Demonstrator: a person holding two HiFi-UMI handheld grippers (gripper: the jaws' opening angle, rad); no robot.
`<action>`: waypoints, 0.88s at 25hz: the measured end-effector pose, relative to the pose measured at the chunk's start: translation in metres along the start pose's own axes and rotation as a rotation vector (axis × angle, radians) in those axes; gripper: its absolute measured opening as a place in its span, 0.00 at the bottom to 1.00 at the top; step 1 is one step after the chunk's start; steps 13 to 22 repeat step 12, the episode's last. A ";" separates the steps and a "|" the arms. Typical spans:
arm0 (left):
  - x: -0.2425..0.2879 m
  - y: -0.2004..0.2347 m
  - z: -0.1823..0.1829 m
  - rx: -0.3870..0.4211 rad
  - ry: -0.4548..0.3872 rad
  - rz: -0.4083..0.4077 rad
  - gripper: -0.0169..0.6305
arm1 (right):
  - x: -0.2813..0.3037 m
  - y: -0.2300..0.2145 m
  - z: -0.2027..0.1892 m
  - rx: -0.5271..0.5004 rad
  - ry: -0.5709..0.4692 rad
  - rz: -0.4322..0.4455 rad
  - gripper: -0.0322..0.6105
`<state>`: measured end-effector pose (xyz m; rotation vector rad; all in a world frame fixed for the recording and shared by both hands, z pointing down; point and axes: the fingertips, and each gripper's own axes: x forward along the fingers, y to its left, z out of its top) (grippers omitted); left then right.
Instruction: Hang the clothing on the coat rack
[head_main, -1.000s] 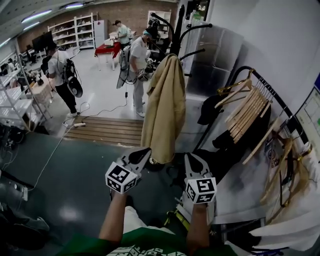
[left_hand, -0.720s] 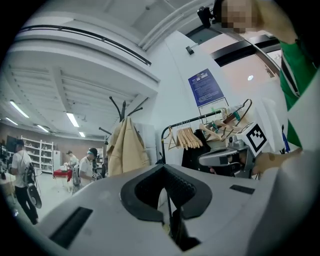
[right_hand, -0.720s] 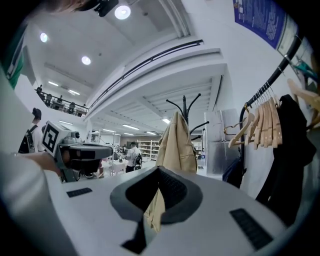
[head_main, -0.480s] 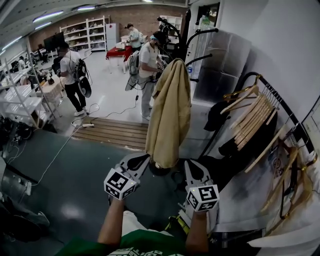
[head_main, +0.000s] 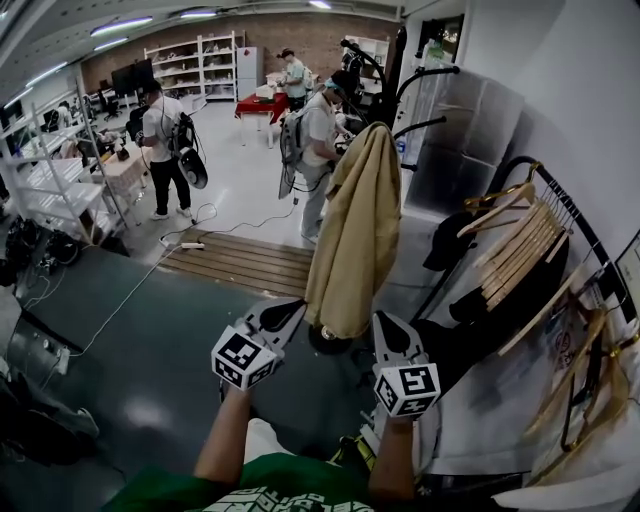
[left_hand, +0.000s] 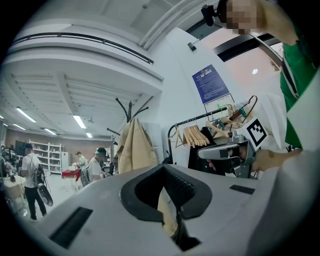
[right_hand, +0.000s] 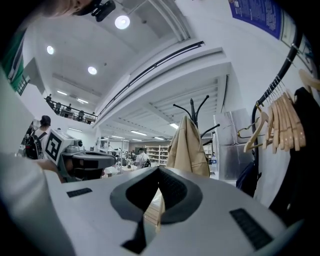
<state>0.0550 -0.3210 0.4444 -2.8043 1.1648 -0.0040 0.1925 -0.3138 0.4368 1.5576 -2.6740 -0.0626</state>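
the coat rack (head_main: 398, 62), a black pole with curved hooks, stands past the far edge of the dark floor, and the tan coat (head_main: 358, 230) hangs from one of its upper hooks. it drapes full length, with the hem clear of the floor. judged from that, the hanging itself looks done: the coat carries its own weight on the hook and nothing props it. all that seems left is to draw back, or to straighten the drape if it sits crooked at the collar, which cannot be made out from here.

to the right, a black garment rail (head_main: 545, 175) carries a row of bare wooden hangers (head_main: 520, 240) with a black garment (head_main: 500, 310) beneath them. whether that garment belongs to the task cannot be told.

the left gripper (head_main: 283, 312) and the right gripper (head_main: 388, 325) are held low, one on each side of the coat's hem, near it but not on it. in each gripper's own view the fingers are pressed together with nothing clamped. only a thin slit remains, and tan cloth or floor shows through it from beyond.

as for writing, a blue poster (left_hand: 210, 83) on the white wall has lines of print too small to read. each marker cube (head_main: 245, 358) bears a black-and-white square pattern and no words. the person's green shirt (head_main: 262, 497) has white lettering, cut off at the edge and not legible. no brand or label shows on the coat.
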 end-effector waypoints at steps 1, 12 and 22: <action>0.000 0.001 -0.001 -0.006 0.001 0.004 0.03 | 0.001 0.000 -0.001 0.003 0.001 0.003 0.06; 0.005 0.007 -0.013 -0.037 0.023 -0.003 0.03 | 0.014 -0.004 -0.016 0.035 0.031 -0.005 0.06; 0.005 0.007 -0.013 -0.037 0.023 -0.003 0.03 | 0.014 -0.004 -0.016 0.035 0.031 -0.005 0.06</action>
